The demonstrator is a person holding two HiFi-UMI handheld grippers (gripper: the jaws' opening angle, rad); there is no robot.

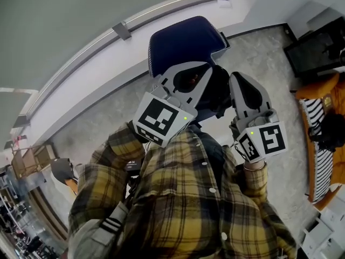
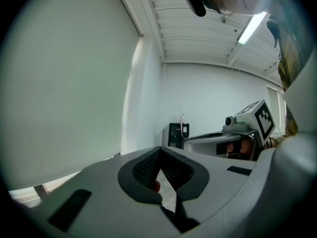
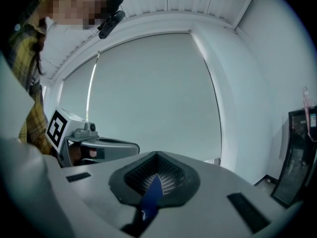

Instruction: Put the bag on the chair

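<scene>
A blue chair [image 1: 183, 41] stands on the floor ahead of me, near the white wall. I hold both grippers raised in front of my chest, pointing up and away. The left gripper [image 1: 206, 70] is shut with nothing in it; its pads [image 2: 148, 170] meet in the left gripper view. The right gripper [image 1: 237, 80] is shut and empty too, and its pads [image 3: 166, 175] close to a thin slit showing blue. A dark shape [image 1: 216, 97] lies between the two grippers, below the chair; I cannot tell whether it is the bag. Each gripper shows in the other's view: the right gripper [image 2: 250, 128] and the left gripper [image 3: 86, 143].
A wooden bench with a striped cushion [image 1: 319, 139] stands at the right. A black cabinet [image 1: 318, 47] sits at the far right corner and shows again as the black cabinet [image 2: 177, 134]. Cluttered shelves [image 1: 27, 166] are at the left. The grey floor [image 1: 269, 58] spreads round the chair.
</scene>
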